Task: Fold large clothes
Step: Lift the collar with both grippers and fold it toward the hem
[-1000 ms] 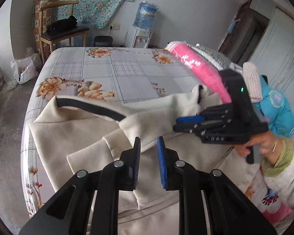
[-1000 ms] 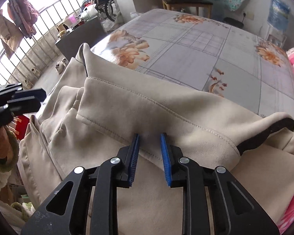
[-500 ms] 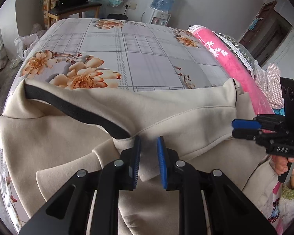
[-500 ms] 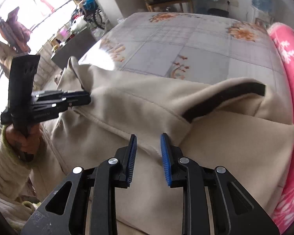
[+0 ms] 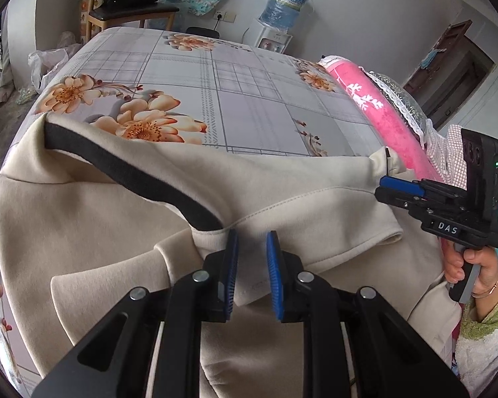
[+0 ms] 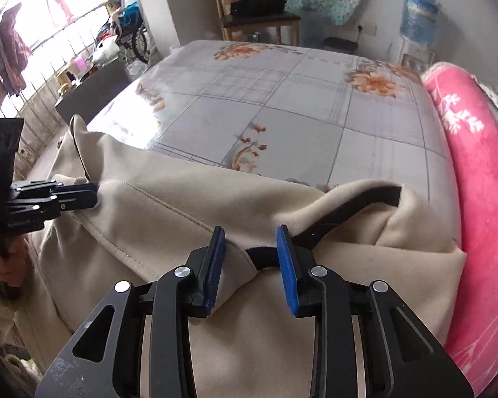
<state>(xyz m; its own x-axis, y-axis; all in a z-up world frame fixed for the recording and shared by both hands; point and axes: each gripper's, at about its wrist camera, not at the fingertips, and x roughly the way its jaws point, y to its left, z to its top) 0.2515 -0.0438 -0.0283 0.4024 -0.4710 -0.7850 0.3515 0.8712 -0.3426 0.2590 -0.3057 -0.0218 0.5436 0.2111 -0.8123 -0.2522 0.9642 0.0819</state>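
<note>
Now cream coat [image 5: 282, 199] pinched in left tongs [image 5: 251, 248], right tongs [image 6: 250, 242] opening, coat between.

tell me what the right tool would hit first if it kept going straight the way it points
Most likely the cream coat: its folded edge with the black trim lies between the right tool's opening jaws. Beyond it is the floral bedsheet. Depth is hard to judge.

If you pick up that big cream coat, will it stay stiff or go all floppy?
Probably floppy: the coat sags and folds between the left gripper and right gripper. It looks thick, so likely heavy. The fuzzy cloth shouldn't be slippery.
</note>
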